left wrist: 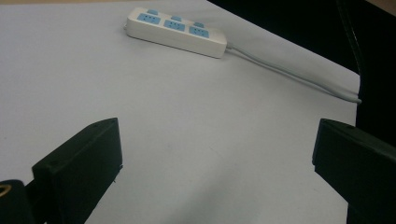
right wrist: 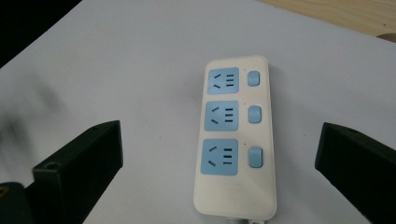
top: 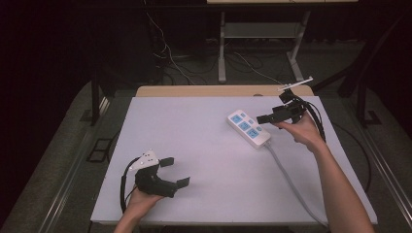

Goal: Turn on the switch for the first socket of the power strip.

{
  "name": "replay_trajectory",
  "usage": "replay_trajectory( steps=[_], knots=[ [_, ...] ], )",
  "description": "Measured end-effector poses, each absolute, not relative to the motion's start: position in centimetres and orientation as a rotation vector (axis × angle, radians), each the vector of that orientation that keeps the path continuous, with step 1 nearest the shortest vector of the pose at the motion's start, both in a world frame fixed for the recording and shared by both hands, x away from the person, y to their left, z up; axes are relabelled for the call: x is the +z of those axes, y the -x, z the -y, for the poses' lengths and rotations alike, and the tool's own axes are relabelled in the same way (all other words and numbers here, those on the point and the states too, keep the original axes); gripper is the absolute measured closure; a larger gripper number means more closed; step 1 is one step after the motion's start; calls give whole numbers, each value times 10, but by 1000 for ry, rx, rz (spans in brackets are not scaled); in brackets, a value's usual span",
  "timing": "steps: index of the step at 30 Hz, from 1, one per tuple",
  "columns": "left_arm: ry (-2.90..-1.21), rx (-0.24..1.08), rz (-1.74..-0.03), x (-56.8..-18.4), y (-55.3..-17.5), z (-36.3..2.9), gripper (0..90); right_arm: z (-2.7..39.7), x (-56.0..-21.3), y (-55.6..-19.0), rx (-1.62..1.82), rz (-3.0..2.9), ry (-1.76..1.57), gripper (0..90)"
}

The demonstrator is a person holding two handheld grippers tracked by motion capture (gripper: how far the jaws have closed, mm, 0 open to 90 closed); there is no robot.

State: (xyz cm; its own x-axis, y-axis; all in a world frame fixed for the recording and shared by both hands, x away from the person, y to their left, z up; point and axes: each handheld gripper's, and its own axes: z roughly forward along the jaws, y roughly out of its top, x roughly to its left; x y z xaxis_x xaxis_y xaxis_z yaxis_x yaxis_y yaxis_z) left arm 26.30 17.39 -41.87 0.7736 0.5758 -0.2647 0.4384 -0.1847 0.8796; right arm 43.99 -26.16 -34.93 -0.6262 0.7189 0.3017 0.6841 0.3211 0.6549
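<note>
A white power strip [top: 248,128] with three blue sockets and three blue switches lies flat on the white tabletop [top: 194,141], right of centre. Its grey cable [top: 291,184] runs off toward the near right edge. My right gripper [top: 274,109] hovers just right of the strip, open and empty. In the right gripper view the power strip [right wrist: 236,135] lies between and below the wide-apart jaws of the right gripper [right wrist: 219,142]. My left gripper [top: 175,172] rests near the front left, open and empty. In the left gripper view the power strip [left wrist: 175,30] lies far ahead of the left gripper [left wrist: 217,158].
A strip of wooden table [top: 218,91] shows beyond the white top's far edge. Loose cables [top: 170,58] and a metal desk frame [top: 222,48] stand on the floor behind. The white top drops off to dark floor on both sides.
</note>
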Motion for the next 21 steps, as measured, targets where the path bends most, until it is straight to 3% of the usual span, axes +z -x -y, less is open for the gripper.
replay_trajectory(
  steps=[12, 14, 17, 19, 21],
  knots=[
    [-1819, 149, -782, -419, -263, -174, 0, 258, -368, -455, 1230, -2526, -1353, 6],
    [-1819, 149, -782, -419, -263, -174, 0, 258, -370, -456, 1242, -2529, -1357, 117],
    [-1819, 149, -782, -419, -263, -174, 0, 257, -373, -458, 1227, -2522, -1362, 181],
    [-1819, 149, -781, -419, -263, -174, 1, 257, -375, -460, 1215, -2521, -1364, 296],
    [-1819, 149, -781, -419, -263, -174, 0, 257, -376, -460, 1210, -2516, -1366, 348]
  ],
)
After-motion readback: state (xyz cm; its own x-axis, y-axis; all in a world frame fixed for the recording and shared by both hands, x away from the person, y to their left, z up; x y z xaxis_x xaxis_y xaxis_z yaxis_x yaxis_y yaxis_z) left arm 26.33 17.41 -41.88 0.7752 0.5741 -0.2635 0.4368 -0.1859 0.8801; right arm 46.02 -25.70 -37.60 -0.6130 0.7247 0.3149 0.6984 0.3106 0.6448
